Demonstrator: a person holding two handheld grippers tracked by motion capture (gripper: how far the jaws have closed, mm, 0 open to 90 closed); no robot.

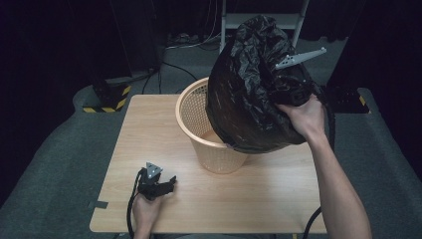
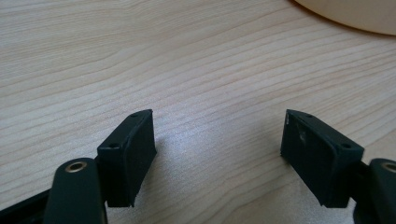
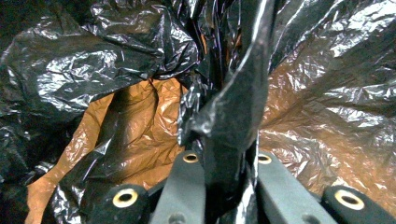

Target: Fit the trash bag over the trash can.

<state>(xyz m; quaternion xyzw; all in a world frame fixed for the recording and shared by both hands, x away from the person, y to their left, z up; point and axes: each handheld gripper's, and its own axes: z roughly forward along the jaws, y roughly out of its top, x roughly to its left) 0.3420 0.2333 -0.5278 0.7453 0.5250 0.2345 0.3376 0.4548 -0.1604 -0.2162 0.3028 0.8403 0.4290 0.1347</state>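
A: Start at nine o'clock. Your left gripper [image 1: 160,185] rests low on the worktop [image 1: 149,129], toward seven o'clock of it. Its jaws stand wide apart with bare wood grain between them, so it has hold of nothing.

B: And toward the middle?

A: One orange basket [image 1: 191,117], mesh-walled, stands just past the worktop's centre. The one black bin bag [image 1: 249,94] hangs over it from two o'clock, its lower bulge draped across the basket's rim on that side and partly inside.

B: What does my right side have?

A: Your right gripper [image 3: 223,161] is at about two o'clock, jaws pinched tight on a gathered fold of the bag's film.

B: How will that bag behave?

A: I judge it very light, limp and slick. It balloons and crumples rather than keeping a shape, and thin film can slide out of a pinch or tear if you tug. Take it at the mouth edge, on a bunched fold as you do now, not on a single taut layer.

B: The count?

A: One bag, one basket, two grippers.
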